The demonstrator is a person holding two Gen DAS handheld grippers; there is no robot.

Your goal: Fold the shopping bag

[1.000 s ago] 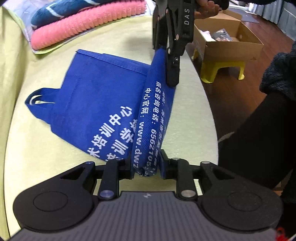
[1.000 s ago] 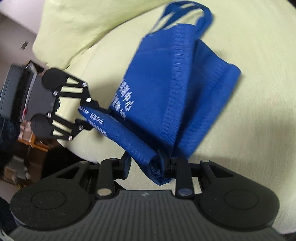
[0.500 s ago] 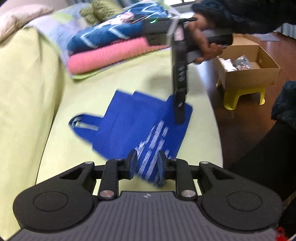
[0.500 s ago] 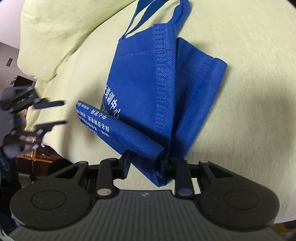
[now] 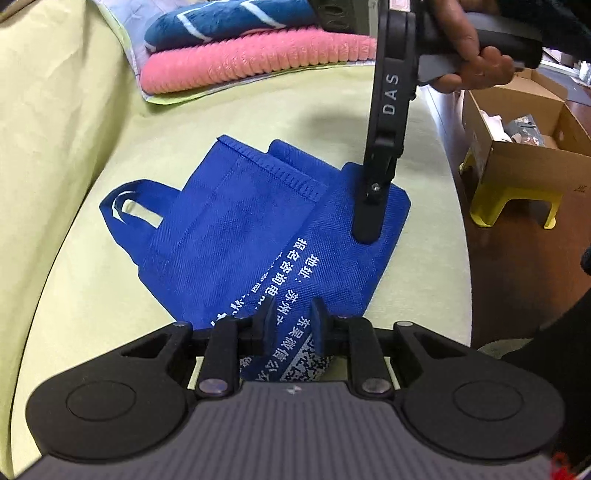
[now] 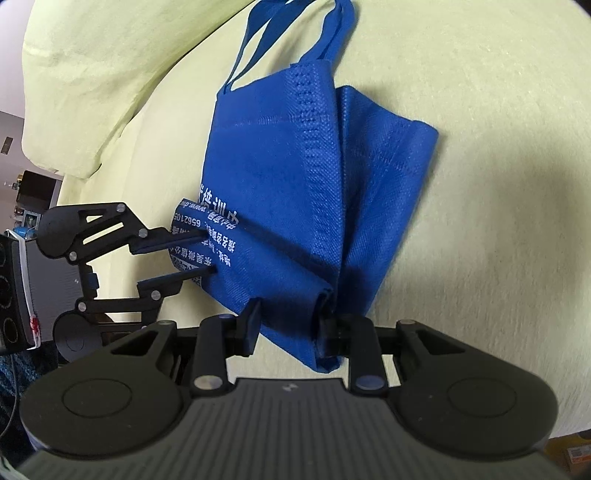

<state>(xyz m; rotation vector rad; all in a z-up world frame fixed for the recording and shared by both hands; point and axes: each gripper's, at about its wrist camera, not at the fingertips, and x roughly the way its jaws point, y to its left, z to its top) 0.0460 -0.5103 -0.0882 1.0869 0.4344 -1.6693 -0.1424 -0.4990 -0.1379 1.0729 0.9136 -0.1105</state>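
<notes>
A blue non-woven shopping bag with white print lies partly folded on a yellow-green sofa seat, handles to the left. My left gripper is at its near printed edge. The jaws are closing, and the folded strip fills the gap between the pads. The right wrist view shows the left gripper straddling that rolled edge. My right gripper is shut on the other corner of the shopping bag. In the left wrist view the right gripper comes down from above onto the far right corner.
Folded pink and dark blue towels lie at the back of the seat. A cardboard box sits on a yellow stool on the wooden floor to the right. A person's hand holds the right gripper. A cushion rises behind the bag.
The left gripper let go of the bag's near edge, drew back, then returned to the folded printed edge with narrower jaws. The right gripper kept its hold and rolled slightly.
</notes>
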